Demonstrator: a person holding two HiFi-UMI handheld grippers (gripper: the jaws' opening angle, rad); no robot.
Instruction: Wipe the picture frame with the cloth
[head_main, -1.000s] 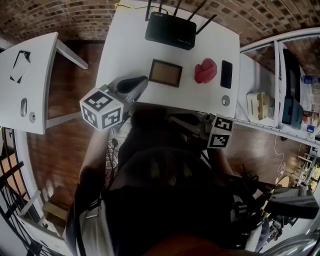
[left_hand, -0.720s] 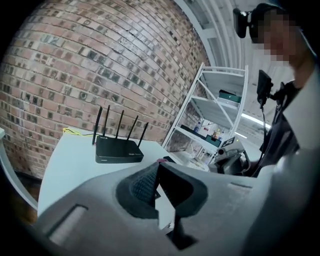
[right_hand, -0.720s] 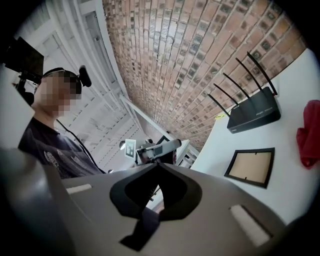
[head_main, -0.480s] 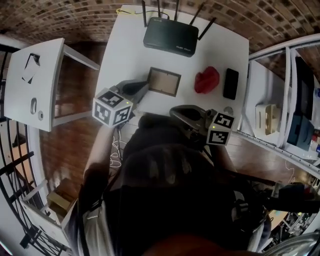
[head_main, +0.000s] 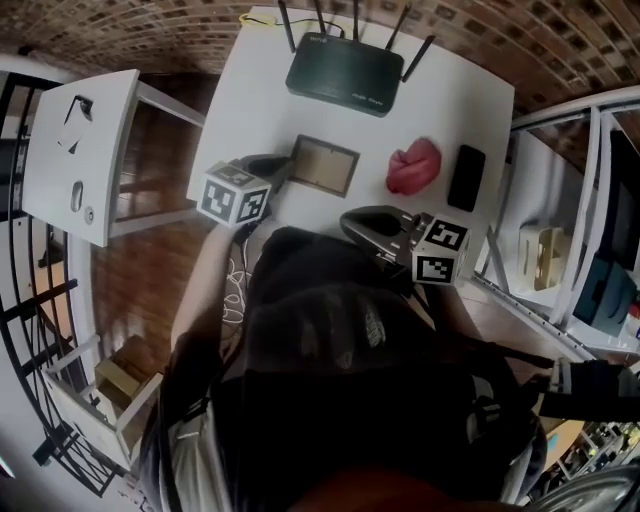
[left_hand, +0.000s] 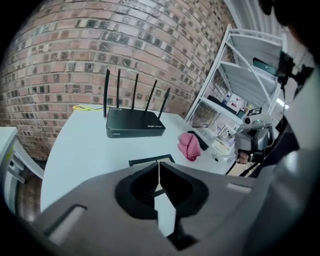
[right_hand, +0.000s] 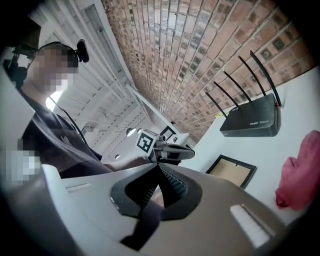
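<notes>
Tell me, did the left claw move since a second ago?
Yes. The left claw has moved in toward the picture frame. Its marker cube sits much nearer the frame, and its tip is now close beside the frame's left edge.

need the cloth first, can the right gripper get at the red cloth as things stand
Probably yes. The cloth lies uncovered on the table, with only bare tabletop between it and the right gripper. That gripper is shut and points away from it, so it must turn and open.
</notes>
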